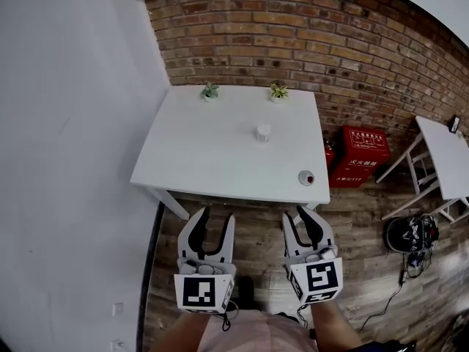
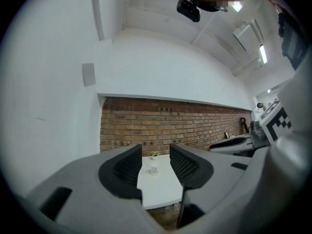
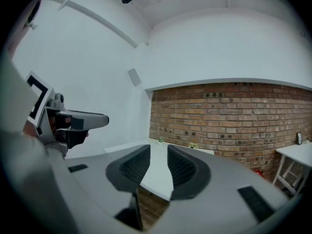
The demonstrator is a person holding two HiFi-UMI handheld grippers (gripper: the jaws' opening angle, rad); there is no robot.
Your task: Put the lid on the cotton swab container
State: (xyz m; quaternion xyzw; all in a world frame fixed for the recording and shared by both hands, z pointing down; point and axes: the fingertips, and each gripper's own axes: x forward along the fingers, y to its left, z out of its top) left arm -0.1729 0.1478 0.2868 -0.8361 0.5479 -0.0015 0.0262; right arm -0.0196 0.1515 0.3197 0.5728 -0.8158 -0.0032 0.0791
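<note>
The left gripper [image 1: 215, 218] is hovering short of the white table [image 1: 198, 160], over the wood floor [image 1: 256, 218]. Its jaws are standing apart and gripping nothing. The cotton swab container [image 1: 263, 132] is standing upright near the table's middle, at about one o'clock from this gripper and well apart from it. A small round piece [image 1: 306, 177] is lying near the table's front right corner, at five o'clock from the container. At this range it is probably the lid, though the detail is too small to confirm. The right gripper [image 1: 299, 217] is hanging at six o'clock from that piece, its jaws likewise parted and empty.

Assessment: the approach is only beginning, and nothing is being handled. The next move is calling for a reach forward to the lid, then carrying it up onto the container.
</note>
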